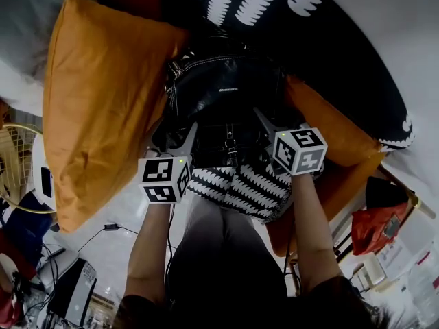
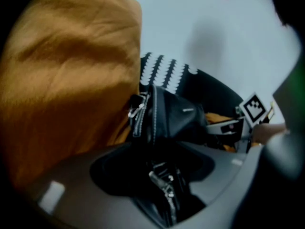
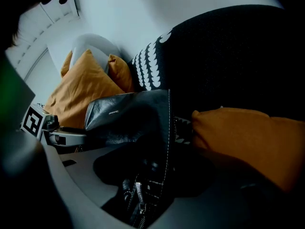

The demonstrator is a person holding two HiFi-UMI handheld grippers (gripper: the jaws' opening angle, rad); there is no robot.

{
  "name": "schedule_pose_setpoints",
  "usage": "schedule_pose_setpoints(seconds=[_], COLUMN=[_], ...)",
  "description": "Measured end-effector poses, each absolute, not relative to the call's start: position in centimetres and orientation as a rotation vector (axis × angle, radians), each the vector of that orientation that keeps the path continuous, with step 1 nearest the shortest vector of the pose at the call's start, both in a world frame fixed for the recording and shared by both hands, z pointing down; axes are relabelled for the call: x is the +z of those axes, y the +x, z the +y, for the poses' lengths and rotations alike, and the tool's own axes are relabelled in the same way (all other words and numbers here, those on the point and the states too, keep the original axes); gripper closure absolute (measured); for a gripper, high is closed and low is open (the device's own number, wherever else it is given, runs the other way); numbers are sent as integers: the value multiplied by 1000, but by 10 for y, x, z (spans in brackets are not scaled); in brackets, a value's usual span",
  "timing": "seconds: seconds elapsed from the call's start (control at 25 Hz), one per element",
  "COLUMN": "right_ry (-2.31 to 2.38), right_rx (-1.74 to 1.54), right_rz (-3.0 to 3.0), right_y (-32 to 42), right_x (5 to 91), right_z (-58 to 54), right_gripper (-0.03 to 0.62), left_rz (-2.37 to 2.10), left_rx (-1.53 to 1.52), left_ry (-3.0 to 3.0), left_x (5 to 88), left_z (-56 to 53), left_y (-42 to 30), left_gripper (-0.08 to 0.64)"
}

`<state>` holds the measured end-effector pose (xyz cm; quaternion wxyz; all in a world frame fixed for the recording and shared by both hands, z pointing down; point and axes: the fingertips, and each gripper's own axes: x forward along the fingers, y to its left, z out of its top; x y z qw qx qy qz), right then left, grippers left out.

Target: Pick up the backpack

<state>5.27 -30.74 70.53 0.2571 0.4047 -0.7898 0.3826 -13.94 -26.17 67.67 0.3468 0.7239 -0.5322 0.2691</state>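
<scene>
- Black leather backpack [image 1: 223,91] rests on a patterned cover [image 1: 240,184] between two cushions, its inside hidden.
- Left gripper [image 1: 191,133] straddles the bag's left zipped edge, jaws spread wide, not pinching.
- Right gripper [image 1: 260,116] straddles the right stitched edge, jaws likewise released.
- Big orange cushion [image 1: 103,101] leans at the left; a smaller orange cushion [image 1: 329,132] lies at the right.

A dark patterned cover [image 1: 343,53] bears orange pillows [image 1: 103,101] and the backpack [image 1: 226,88].

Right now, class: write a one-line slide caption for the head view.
Left gripper and right gripper, both open, at a black backpack between orange cushions.
</scene>
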Motion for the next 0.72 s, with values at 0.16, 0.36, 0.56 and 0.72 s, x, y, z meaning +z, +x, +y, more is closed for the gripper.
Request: schedule_pose_setpoints(seconds=[0.16, 0.36, 0.56, 0.72], right_ry=[1101, 1112, 1136, 1144], right_rx=[1018, 1016, 995, 967], right_rz=[-2141, -2142, -2153, -2158], right_y=[52, 52, 52, 50], right_x=[704, 697, 685, 674], right_z=[-305, -301, -292, -283], right_gripper=[376, 413, 465, 491], left_rz=[-1362, -1327, -1312, -1319], left_rx=[702, 707, 722, 738], left_ry=[1876, 1860, 1858, 1861], left_x=[680, 683, 683, 677], left_z=[-261, -259, -253, -246], left_y=[-135, -135, -133, -131], left_gripper=[320, 345, 383, 426])
